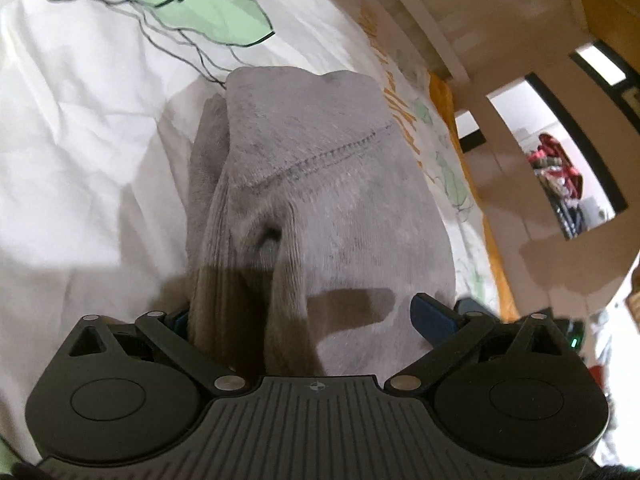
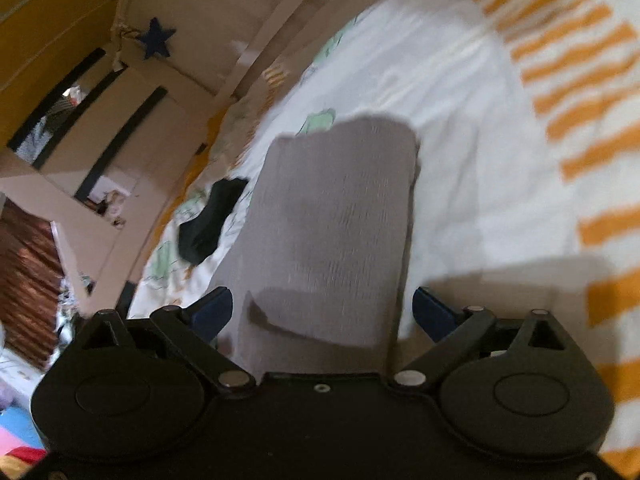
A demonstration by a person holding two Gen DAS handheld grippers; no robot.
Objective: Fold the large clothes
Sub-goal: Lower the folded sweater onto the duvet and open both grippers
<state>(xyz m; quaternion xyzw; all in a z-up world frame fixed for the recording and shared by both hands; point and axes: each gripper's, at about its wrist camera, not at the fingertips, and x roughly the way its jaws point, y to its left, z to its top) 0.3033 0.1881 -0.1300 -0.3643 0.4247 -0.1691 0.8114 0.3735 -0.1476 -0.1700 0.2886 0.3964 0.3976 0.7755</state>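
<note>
Left wrist view: the grey garment (image 1: 316, 184) is draped over the bedsheet (image 1: 80, 120), between the spread fingers of the left gripper (image 1: 304, 316); the right gripper (image 2: 322, 308) is likewise spread. Folding is judged midway; both ends need clamping next.

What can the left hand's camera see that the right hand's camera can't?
Only the left wrist view shows a stitched seam across the grey garment, a big green leaf print on the bedsheet, and bunched fabric by the left gripper.

Only the right wrist view shows a dark blue star on the wall, a black cloth lying on the sheet, orange stripes, and the right gripper.

Both show grey fabric over a white sheet, with blue-tipped fingers spread apart.
</note>
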